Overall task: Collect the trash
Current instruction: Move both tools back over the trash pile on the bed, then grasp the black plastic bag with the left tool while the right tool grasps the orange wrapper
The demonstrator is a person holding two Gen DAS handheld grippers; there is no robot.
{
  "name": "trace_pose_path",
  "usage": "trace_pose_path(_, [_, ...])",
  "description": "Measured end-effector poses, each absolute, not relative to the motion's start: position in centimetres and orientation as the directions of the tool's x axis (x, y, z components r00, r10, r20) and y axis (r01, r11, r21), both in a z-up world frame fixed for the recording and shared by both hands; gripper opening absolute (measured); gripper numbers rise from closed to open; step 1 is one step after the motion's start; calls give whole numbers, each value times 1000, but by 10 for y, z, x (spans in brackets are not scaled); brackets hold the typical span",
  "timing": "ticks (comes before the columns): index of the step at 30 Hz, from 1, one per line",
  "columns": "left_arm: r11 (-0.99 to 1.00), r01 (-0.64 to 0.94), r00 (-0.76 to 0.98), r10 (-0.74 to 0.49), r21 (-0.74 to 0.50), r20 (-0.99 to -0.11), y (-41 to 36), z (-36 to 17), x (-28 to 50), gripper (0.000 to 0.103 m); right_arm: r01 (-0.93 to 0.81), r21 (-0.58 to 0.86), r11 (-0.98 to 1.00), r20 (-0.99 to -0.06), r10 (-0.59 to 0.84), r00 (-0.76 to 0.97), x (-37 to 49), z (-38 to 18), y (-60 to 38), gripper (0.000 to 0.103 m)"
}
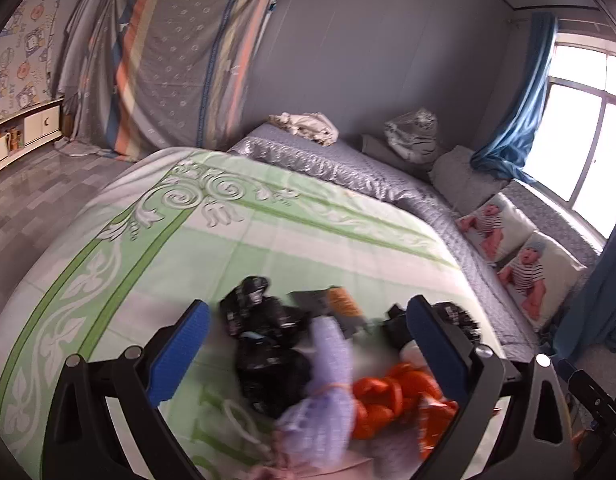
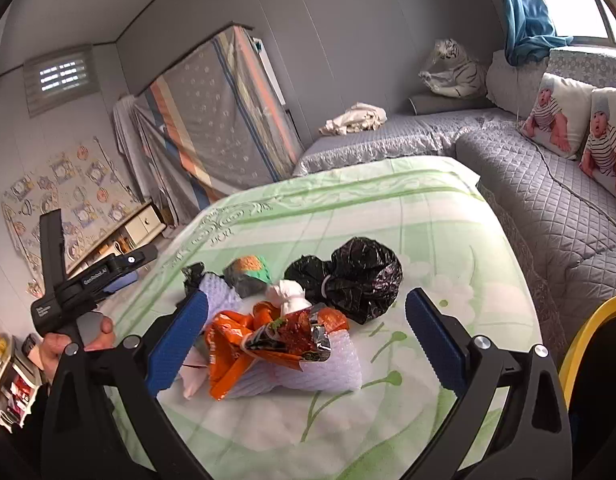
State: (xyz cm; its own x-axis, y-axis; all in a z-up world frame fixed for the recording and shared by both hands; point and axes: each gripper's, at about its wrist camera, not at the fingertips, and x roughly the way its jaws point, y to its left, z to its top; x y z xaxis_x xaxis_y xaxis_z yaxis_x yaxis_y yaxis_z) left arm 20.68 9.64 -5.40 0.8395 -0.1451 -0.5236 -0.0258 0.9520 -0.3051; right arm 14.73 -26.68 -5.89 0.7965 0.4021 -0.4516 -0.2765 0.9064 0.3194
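The trash sits in one loose heap on the green sheet (image 2: 428, 216) of the bed: a black bag (image 2: 362, 278), an orange wrapper (image 2: 268, 338) lying over white foam (image 2: 328, 372), a tissue wad (image 2: 288, 296), and a small green-and-orange packet (image 2: 248, 272) behind them. In the left wrist view the same heap is blurred, with a pale purple foam piece (image 1: 328, 364) and orange scraps close between the fingers.

Both grippers hang just above the heap with nothing in them. The right gripper (image 2: 306, 336) has its jaws spread wide, framing the orange wrapper and foam. The left gripper (image 1: 308, 344) is likewise released, jaws wide over the black and purple pieces; a hand (image 2: 74, 342) holds its handle at the left edge of the right wrist view.

This looks like the start of a pick: the approach, before any grasp. A yellow rim (image 2: 588, 332) at the right edge may be the bin, though I cannot tell. The next move likely calls for lowering one gripper onto a single piece, the wrapper being nearest, and closing on a crumpled fold, since thin film slips easily.
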Motion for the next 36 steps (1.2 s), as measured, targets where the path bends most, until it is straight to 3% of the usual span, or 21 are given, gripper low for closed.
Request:
trace_pose_path(8, [965,-113,778,-61,-235,-626,110,-93,227,95,-275,293,916,-534,395,747,172,-87,-246,95])
trace_pose_path(17, [976,-88,705,-79,-198,-704,103,-116,257,94,-283,299,911,-583,410,702,190,-109,-232,94])
trace_pose_path(20, [973,-83,690,-98,-213,-717,103,-120,261,87,-294,299,908,-591,418,690,192,-112,-228,93])
trace_pose_path(26, [964,-90,649,-133,-249,-749,104,-132,268,72,-305,293,906,-603,423,677,195,-114,-224,78])
trace_pose_path(31, [965,-92,642,-132,-247,-755,102,-134,270,44,-327,307,894,-609,449,654,195,-114,-222,56])
trace_pose_path(36, [950,-118,646,-148,-289,-749,109,-135,264,34,-364,298,882,-600,470,647,189,-110,-219,42])
